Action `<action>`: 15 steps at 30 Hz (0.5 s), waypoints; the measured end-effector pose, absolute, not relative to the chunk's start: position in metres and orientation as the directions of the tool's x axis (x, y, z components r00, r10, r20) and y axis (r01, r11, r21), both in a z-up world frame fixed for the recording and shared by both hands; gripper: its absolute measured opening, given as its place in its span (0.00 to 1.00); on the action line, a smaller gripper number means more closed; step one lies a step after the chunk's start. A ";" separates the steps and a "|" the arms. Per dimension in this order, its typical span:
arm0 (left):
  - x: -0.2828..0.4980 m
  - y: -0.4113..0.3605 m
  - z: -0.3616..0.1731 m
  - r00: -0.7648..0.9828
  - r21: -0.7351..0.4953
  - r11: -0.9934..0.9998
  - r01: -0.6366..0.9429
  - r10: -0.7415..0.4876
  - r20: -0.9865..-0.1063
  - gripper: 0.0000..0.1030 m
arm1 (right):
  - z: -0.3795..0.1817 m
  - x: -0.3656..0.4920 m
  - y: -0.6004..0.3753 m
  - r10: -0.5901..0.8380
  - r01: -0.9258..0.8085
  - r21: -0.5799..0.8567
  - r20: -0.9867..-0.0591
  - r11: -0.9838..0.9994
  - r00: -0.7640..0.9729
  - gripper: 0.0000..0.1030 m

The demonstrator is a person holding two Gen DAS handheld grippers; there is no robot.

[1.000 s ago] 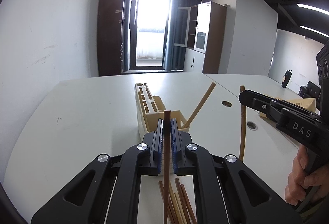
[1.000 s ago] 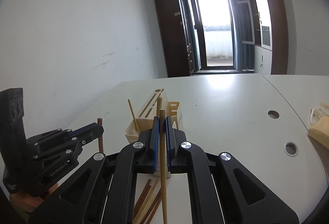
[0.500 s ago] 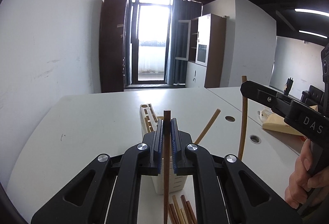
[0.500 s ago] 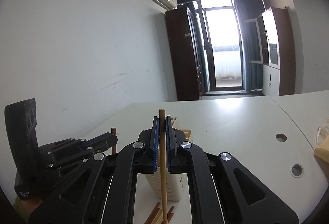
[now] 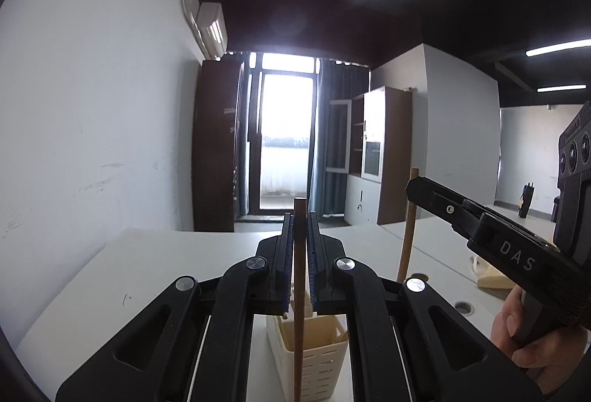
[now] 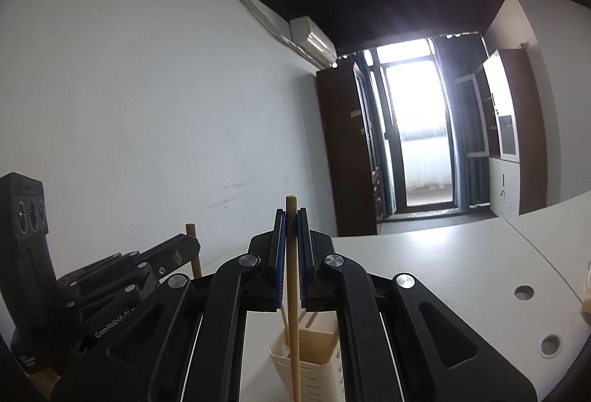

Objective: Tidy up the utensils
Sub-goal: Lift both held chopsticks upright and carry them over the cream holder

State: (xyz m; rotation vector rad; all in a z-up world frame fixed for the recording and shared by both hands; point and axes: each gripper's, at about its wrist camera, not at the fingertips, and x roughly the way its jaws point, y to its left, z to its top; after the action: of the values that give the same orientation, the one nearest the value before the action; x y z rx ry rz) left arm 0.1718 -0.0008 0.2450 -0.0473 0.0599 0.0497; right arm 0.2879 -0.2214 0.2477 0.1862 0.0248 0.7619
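In the left wrist view, the left gripper (image 5: 300, 217) is pinched tight on a dark brown chopstick (image 5: 298, 309) that stands upright between its blue pads, the top end poking just above the fingertips and the shaft running down in front of the cream holder (image 5: 314, 361) on the white table (image 5: 155, 265). A second ago this camera looked down on the table, with the whole holder and a loose bundle of sticks lying near the gripper; now the view is tipped up to level, the bundle has dropped out of sight, and only the holder's near end shows below the jaws. To the right, the right gripper (image 5: 415, 187) holds a lighter stick (image 5: 406, 239) upright, with the person's hand (image 5: 532, 339) on its handle. In the right wrist view, the right gripper (image 6: 291, 217) is likewise clamped on that tan stick (image 6: 293, 309), vertical between the pads, with the holder (image 6: 306, 354) just below and behind it. The left gripper (image 6: 188, 247) sits at the left with its dark stick (image 6: 194, 250) upright. Here too the camera has swung up from the table to level. I judge both sticks are picked and raised clear of the pile, and the next step is to bring each tip over a holder slot and lower it in.
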 end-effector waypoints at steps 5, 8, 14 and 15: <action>0.153 -0.008 0.253 0.992 -0.037 0.998 -0.041 0.045 0.114 0.06 | 0.253 0.286 -0.231 0.688 -0.705 0.186 0.156 0.685 0.709 0.07; 0.142 -0.015 0.252 0.976 -0.022 0.999 -0.047 0.051 0.211 0.06 | 0.253 0.290 -0.236 0.675 -0.703 0.205 0.196 0.681 0.711 0.07; 0.141 -0.018 0.249 0.953 -0.040 0.998 -0.039 0.049 0.297 0.06 | 0.248 0.292 -0.242 0.658 -0.718 0.214 0.294 0.662 0.694 0.06; 0.141 -0.017 0.247 0.951 -0.047 0.998 -0.039 0.051 0.304 0.06 | 0.248 0.293 -0.243 0.657 -0.725 0.212 0.313 0.655 0.685 0.06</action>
State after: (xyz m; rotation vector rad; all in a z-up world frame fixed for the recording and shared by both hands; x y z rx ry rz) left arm 0.1413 -0.0174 0.2474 -0.0405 -0.3099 0.0458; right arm 0.2927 -0.2432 0.2478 0.3346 -0.2168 0.7907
